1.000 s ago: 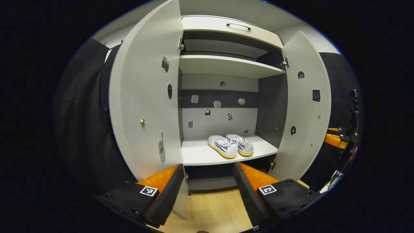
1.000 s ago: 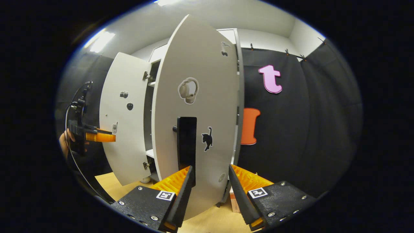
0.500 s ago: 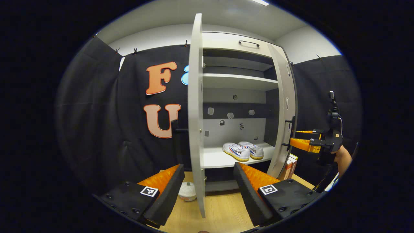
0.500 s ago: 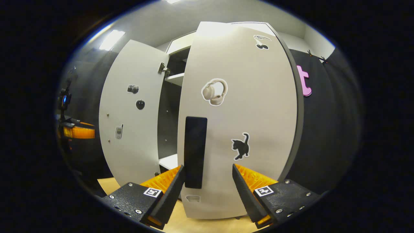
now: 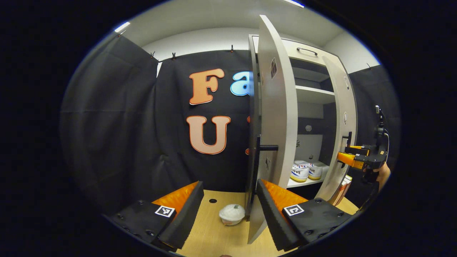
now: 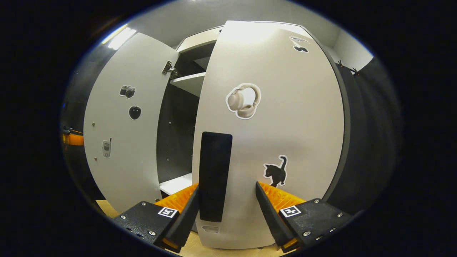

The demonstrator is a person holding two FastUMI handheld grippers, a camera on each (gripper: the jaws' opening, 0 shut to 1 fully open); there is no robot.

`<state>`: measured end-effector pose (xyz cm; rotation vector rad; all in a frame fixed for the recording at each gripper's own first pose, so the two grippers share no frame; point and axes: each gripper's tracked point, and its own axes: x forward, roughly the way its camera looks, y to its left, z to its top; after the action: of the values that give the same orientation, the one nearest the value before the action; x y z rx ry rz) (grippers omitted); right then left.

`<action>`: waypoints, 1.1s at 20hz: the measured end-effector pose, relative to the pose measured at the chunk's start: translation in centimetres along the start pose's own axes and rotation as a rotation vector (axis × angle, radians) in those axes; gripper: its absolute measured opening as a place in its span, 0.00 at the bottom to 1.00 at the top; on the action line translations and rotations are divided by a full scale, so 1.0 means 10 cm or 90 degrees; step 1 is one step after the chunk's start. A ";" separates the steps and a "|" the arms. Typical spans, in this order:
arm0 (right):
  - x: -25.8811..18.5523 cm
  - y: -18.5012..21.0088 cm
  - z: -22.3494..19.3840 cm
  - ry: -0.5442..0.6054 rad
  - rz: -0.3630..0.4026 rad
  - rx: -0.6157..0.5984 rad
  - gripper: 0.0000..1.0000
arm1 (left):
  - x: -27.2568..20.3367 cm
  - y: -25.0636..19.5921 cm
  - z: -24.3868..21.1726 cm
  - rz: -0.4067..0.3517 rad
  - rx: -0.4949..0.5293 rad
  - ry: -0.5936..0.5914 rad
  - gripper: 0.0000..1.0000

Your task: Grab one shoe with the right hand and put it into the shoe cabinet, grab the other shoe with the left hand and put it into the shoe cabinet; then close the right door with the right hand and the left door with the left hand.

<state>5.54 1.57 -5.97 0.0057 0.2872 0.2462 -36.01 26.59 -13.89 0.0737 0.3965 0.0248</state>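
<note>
We see both shoes (image 5: 305,171) already on the lower shelf (image 5: 303,182) of the shoe cabinet (image 5: 314,92), side by side, so we judge that the placing is done and the closing of the doors is the step in hand; the right gripper (image 6: 226,210) has its fingers spread apart and holds nothing; between them stands the dark handle (image 6: 215,175) of the right door (image 6: 285,117), which is partly swung in but not shut, because a dark gap remains to its left; in the left gripper view we see this gripper farther off at the right, near the same door; the left gripper (image 5: 230,205) is also spread wide and empty; it sits near the edge of the left door (image 5: 276,117), whose handle (image 5: 262,148) stands out toward us; a small white bowl (image 5: 232,214) lies on the floor (image 5: 214,235) beside it; next we must push the right door fully home, then press the left door closed, we think.
</note>
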 end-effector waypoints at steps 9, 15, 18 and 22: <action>-0.15 0.00 0.12 -0.012 -0.039 -0.028 0.89 | 0.21 0.18 0.11 -0.050 -0.036 -0.021 0.96; -0.74 -0.21 0.10 -0.003 -0.062 -0.030 0.89 | 0.21 -0.08 0.15 -0.114 -0.027 -0.017 0.96; -0.97 -0.40 0.02 0.008 -0.089 -0.024 0.89 | 0.18 -0.34 0.13 -0.162 -0.035 -0.007 0.95; -1.18 -0.57 -0.08 0.018 -0.110 -0.013 0.89 | 0.19 -0.70 0.14 -0.205 -0.032 -0.013 0.95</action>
<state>-4.25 -6.82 -3.63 -0.0420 0.3122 0.0771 -33.62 19.60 -13.89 -0.0405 0.3830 -0.2838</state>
